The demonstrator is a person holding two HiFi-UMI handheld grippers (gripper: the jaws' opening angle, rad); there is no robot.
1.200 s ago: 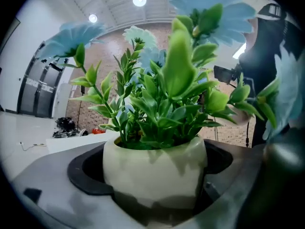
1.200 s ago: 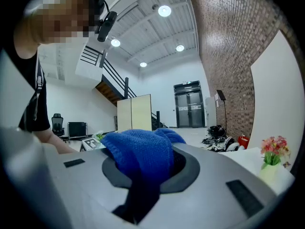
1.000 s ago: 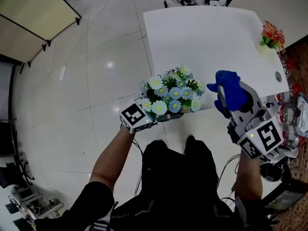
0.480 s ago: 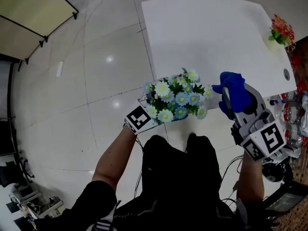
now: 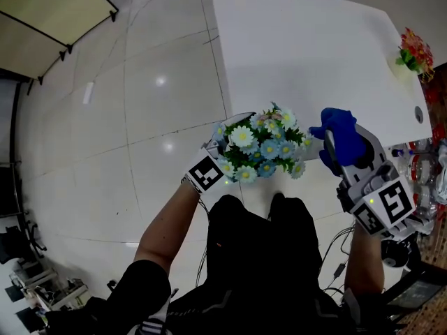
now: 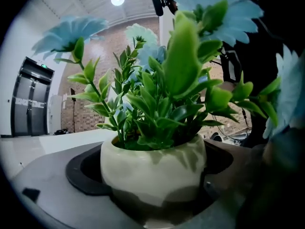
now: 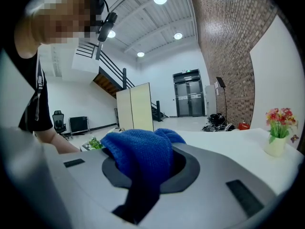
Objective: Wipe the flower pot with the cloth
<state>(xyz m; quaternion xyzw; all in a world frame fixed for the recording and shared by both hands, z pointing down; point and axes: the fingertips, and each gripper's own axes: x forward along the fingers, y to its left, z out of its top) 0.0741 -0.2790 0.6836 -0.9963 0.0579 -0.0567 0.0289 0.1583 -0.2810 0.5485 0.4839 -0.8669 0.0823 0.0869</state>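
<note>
My left gripper [image 5: 227, 145] is shut on a cream flower pot [image 6: 152, 171] filled with green leaves and pale blue daisies [image 5: 263, 143]. I hold it in the air just off the near edge of the white table [image 5: 307, 54]. In the head view the blooms hide the pot itself. A blue knitted cloth [image 7: 140, 154] bulges out of my right gripper [image 5: 335, 142], which is shut on it and raised to the right of the flowers, a short gap away. The cloth [image 5: 337, 132] does not touch the pot.
A small pale pot of red and orange flowers [image 5: 413, 53] stands at the table's far right edge. Shiny white floor tiles [image 5: 154, 103] spread to the left. A folding partition [image 5: 49, 12] stands at top left, and cables and gear [image 5: 412, 173] lie at right.
My left gripper has carried the flower pot a little to the right and up, nearer the cloth. The right gripper with the cloth has hardly moved.
</note>
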